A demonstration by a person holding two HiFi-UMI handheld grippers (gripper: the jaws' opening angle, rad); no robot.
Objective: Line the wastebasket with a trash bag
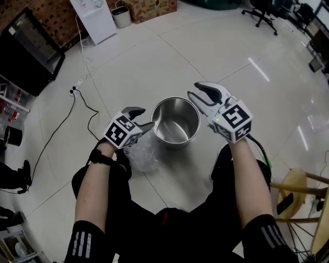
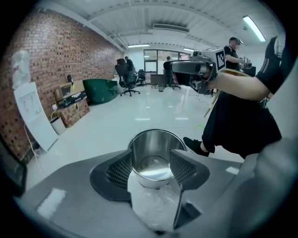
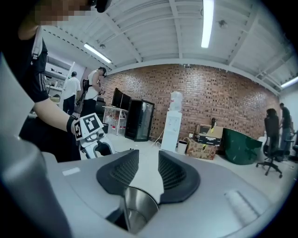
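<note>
A round stainless steel wastebasket [image 1: 176,123] stands empty and unlined on the white tiled floor. A crumpled clear trash bag [image 1: 141,154] lies on the floor by its left side. My left gripper [image 1: 146,118] hovers just left of the rim, tilted down over the bag. In the left gripper view the bag [image 2: 153,204] shows low in the wide gap of my left gripper [image 2: 152,155], with the wastebasket [image 2: 156,148] beyond; the pads do not pinch it. My right gripper [image 1: 194,90] is above the right rim, jaws apart and empty. In its own view, my right gripper [image 3: 148,160] looks past the wastebasket's rim [image 3: 135,207].
A black power cord [image 1: 77,102] trails across the floor at left. A white cabinet [image 1: 95,18], small bin [image 1: 122,16] and cardboard box [image 1: 151,7] stand at the far wall. A wooden stool [image 1: 298,190] is at right, an office chair [image 1: 262,13] farther off. The person's knees flank the basket.
</note>
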